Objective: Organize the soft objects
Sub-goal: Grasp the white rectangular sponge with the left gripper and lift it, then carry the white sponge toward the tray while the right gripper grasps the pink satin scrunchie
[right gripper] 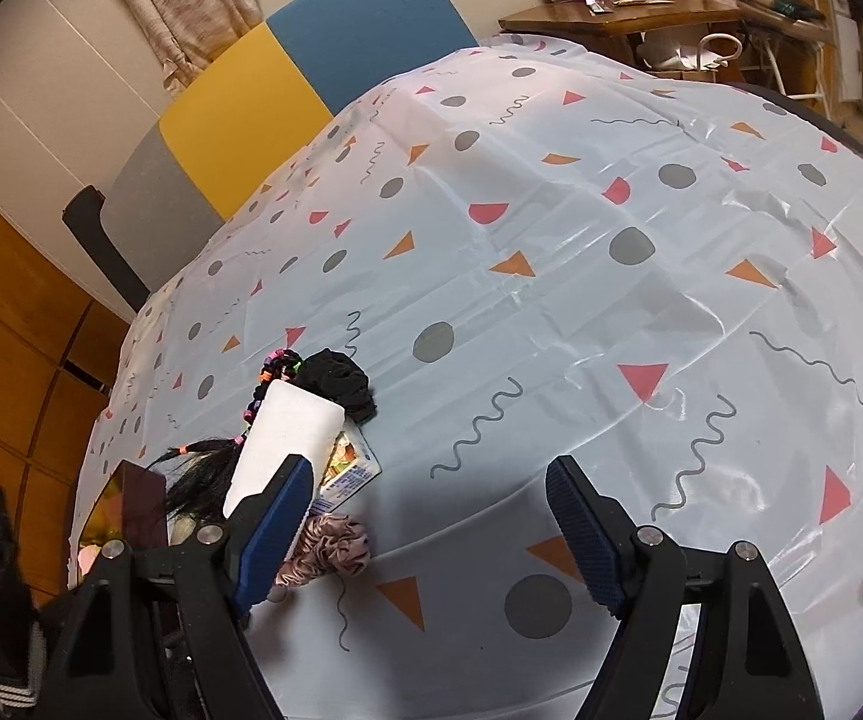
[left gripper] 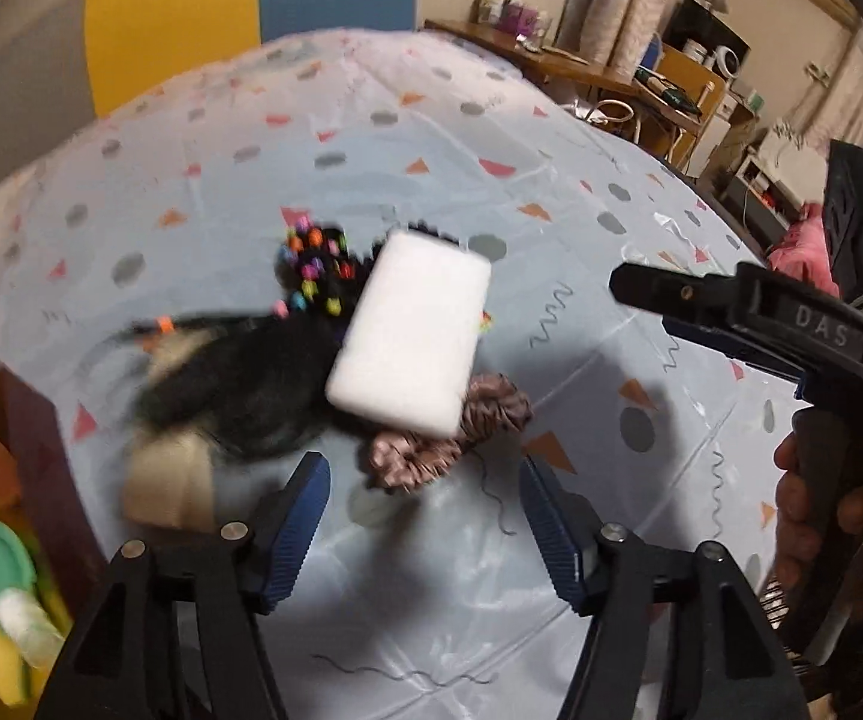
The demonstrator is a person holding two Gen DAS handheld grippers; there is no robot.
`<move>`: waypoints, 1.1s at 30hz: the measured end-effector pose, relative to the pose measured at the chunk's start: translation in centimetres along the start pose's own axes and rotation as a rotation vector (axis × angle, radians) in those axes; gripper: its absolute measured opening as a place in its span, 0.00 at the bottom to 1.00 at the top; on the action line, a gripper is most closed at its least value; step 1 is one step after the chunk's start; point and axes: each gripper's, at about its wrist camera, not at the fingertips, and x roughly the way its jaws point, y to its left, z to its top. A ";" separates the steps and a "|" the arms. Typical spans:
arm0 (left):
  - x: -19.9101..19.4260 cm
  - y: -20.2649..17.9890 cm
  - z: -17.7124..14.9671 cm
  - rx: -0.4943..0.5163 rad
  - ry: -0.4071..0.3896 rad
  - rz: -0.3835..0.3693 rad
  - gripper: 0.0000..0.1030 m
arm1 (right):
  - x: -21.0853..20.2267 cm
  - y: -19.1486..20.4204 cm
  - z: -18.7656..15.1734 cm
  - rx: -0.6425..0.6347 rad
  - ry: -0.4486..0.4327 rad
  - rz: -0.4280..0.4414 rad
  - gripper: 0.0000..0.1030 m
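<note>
A white foam sponge (left gripper: 410,333) lies on a pile of soft things on the patterned tablecloth (left gripper: 203,180). Under it are a black hairpiece (left gripper: 239,384), a pink scrunchie (left gripper: 431,450), a black band with coloured beads (left gripper: 311,270) and a beige pad (left gripper: 167,480). My left gripper (left gripper: 425,519) is open and empty just in front of the scrunchie. My right gripper (right gripper: 431,531) is open and empty; its left finger (right gripper: 278,531) stands beside the sponge (right gripper: 287,438) and the scrunchie (right gripper: 329,552). A black scrunchie (right gripper: 338,384) lies behind the sponge.
A dark box (left gripper: 29,468) with coloured soft items stands at the left table edge; it also shows in the right wrist view (right gripper: 137,498). A printed packet (right gripper: 350,465) lies under the sponge. Chairs (right gripper: 311,60) and a wooden desk (right gripper: 617,18) stand beyond the table.
</note>
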 end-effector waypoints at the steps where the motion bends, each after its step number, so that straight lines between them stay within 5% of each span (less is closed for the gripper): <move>1: -0.1 -0.3 0.4 0.031 -0.009 0.028 0.73 | -0.1 0.0 0.0 0.000 -0.002 0.001 0.78; 3: 0.0 -0.8 1.1 0.087 -0.012 0.042 0.82 | -0.2 0.0 0.0 0.004 -0.007 0.004 0.78; 17: 5.8 -2.3 6.1 0.207 0.065 0.095 0.81 | -0.4 -0.8 0.7 0.054 -0.013 0.018 0.80; 18: 6.1 -2.3 6.1 0.203 0.069 0.103 0.80 | -0.4 -0.8 0.7 0.054 -0.013 0.018 0.80; 20: 6.6 -2.1 6.0 0.182 0.075 0.100 0.56 | -0.4 -0.9 0.7 0.055 -0.015 0.012 0.80; 21: 6.7 -2.1 5.8 0.175 0.068 0.107 0.55 | -0.3 -0.9 0.7 0.055 -0.015 0.012 0.80; 28: 1.7 -1.6 3.6 0.083 -0.076 0.084 0.53 | -0.3 -1.2 0.8 0.059 -0.020 -0.002 0.80; 33: -2.2 -2.1 -0.8 0.005 -0.101 0.074 0.53 | 0.0 -1.2 0.6 0.057 -0.007 -0.007 0.80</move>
